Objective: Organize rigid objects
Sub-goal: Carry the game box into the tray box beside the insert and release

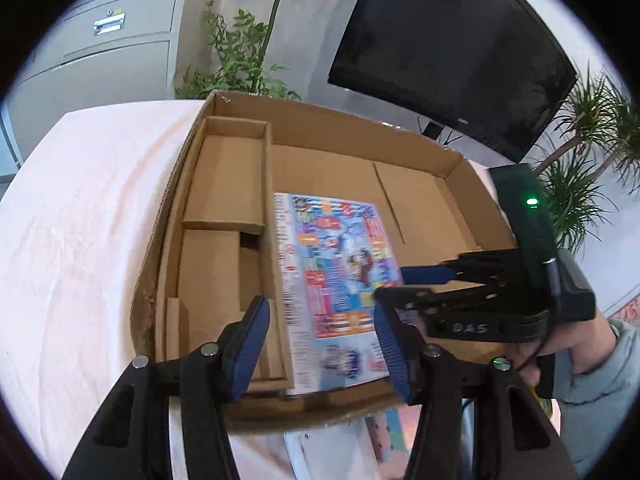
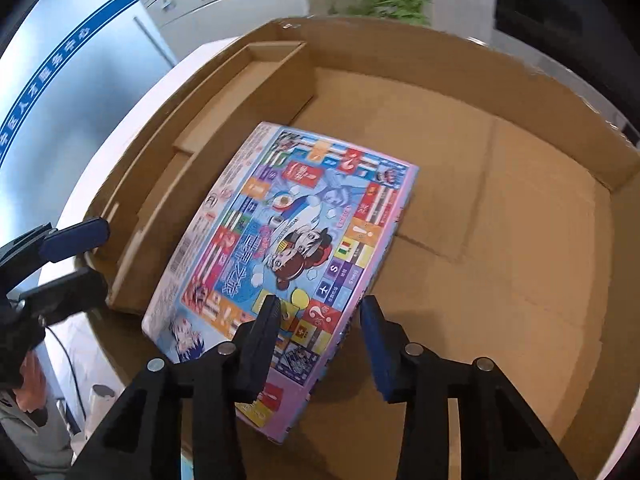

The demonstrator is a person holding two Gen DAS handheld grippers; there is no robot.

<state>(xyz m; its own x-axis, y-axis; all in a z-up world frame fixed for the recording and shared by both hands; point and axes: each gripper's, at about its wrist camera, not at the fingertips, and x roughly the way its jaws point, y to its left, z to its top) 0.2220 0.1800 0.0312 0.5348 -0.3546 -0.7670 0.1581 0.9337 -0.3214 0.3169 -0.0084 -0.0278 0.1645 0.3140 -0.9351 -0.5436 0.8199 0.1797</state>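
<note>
A colourful flat board-game box (image 1: 336, 276) lies inside a large open cardboard box (image 1: 320, 128), against the inner cardboard divider (image 1: 268, 216). It also shows in the right wrist view (image 2: 288, 256), lying on the cardboard box (image 2: 520, 240) floor. My left gripper (image 1: 320, 344) is open and empty above the game box's near end. My right gripper (image 2: 320, 340) is open, its fingers astride the near right edge of the game box without gripping it. The right gripper also shows in the left wrist view (image 1: 404, 280), and the left gripper in the right wrist view (image 2: 88, 256).
The cardboard box sits on a table with a pale pink cloth (image 1: 88, 216). Narrow cardboard compartments (image 1: 224, 184) run along its left side. A black monitor (image 1: 456, 48), plants (image 1: 240, 56) and grey cabinets (image 1: 104, 40) stand behind. Another flat item (image 1: 344, 452) lies under the box's near edge.
</note>
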